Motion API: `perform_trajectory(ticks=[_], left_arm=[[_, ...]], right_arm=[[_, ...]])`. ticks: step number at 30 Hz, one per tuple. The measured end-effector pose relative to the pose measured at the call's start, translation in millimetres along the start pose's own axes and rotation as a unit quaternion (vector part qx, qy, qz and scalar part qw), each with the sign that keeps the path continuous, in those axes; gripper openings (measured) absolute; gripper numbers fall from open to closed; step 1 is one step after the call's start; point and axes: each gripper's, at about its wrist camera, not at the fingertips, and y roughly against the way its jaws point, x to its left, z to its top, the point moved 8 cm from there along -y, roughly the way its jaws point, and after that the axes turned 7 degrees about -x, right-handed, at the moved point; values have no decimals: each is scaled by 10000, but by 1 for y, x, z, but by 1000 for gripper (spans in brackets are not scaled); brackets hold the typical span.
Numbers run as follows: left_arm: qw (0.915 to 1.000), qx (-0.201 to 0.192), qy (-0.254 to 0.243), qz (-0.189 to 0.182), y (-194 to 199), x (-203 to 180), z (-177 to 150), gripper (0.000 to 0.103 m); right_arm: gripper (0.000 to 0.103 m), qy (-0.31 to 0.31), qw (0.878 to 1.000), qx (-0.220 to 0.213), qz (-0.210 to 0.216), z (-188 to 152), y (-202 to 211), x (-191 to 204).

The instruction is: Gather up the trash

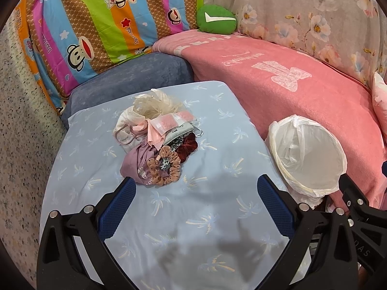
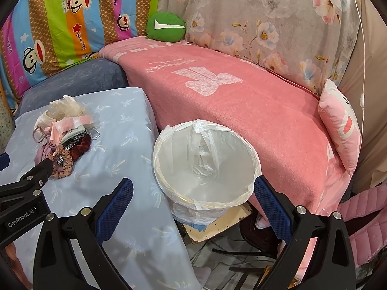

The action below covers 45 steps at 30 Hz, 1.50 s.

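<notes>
On the desk (image 1: 169, 217), under a pale blue cloth printed with palm trees, a small heap of trash (image 1: 154, 142) lies near the middle: a peach polka-dot scrunchie (image 1: 167, 169) at the front, a dark red velvet scrunchie (image 1: 188, 145) just behind it, a mauve cloth (image 1: 135, 166) to the left, a pink-and-white packet (image 1: 169, 120) on top and a crumpled cream plastic bag (image 1: 154, 104) at the back. The left gripper (image 1: 196, 193) hangs above the cloth just short of the heap, its blue-padded jaws spread wide and holding nothing; the peach scrunchie sits just ahead of its left fingertip. To the right of the desk, between it and a sofa draped in a pink blanket (image 2: 241, 101), stands a waste bin (image 2: 208, 200) lined with a white plastic bag, with nothing visible inside. The right gripper (image 2: 193, 193) hovers over the bin's near rim, jaws likewise wide apart and empty, one finger over the desk edge and the other beyond the bin's right side. A green round cushion (image 2: 167, 27) rests at the back of the sofa, beside a striped cartoon-monkey sheet (image 2: 60, 24) and a floral drape (image 2: 266, 19). A pink pillow (image 2: 341, 125) leans at the sofa's right end.
</notes>
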Motion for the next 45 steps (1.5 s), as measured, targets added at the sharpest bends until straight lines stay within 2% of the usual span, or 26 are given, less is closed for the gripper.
perform_trajectory(ticks=[45], left_arm=[[10000, -65, -18, -68, 4, -1, -2, 96]], right_arm=[[97, -6, 10000, -44, -68, 2, 4, -7]])
